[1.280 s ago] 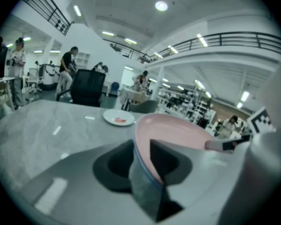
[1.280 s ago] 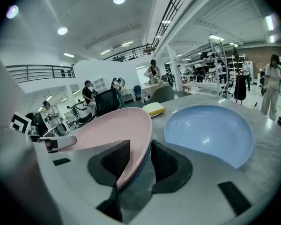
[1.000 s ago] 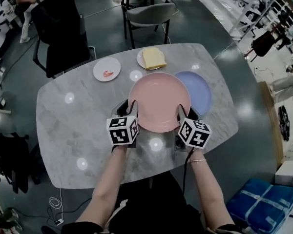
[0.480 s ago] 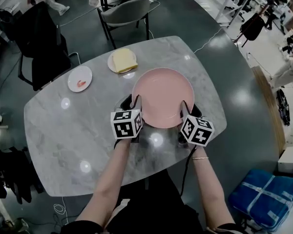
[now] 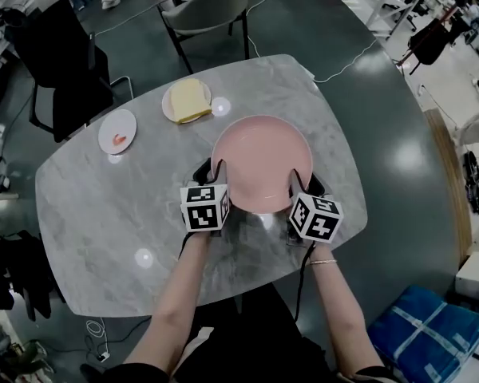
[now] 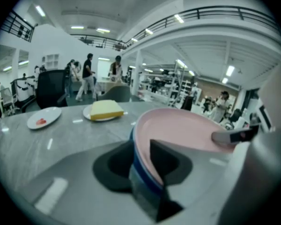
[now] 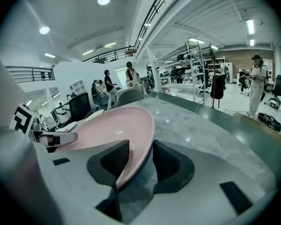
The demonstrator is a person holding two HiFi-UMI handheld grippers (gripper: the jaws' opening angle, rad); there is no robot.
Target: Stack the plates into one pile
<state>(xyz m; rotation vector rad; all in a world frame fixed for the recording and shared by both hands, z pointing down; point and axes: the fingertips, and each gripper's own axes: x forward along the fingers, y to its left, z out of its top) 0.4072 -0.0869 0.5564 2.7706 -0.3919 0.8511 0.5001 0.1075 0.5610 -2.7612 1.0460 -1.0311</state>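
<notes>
Plates lie in one pile at the middle of the head view: the pink plate rests on the grey marble table, a little right of its centre. In the left gripper view we see the rim of the blue plate directly under it, touching it. From above, the blue plate is fully covered.

The left gripper is at the lower left edge of the pink plate. Its jaws are clamped on the rim, one pad over the pink surface and the other outside the rim. The right gripper is at the lower right edge. Its jaws have just been opening. The pink rim is between them, but the outer pad stands off it, and we see the table through the gap.

In the upper left part of the table stand a small white plate with something red on it and, near it, a plate with a yellow block. Both are well apart from the pile.
</notes>
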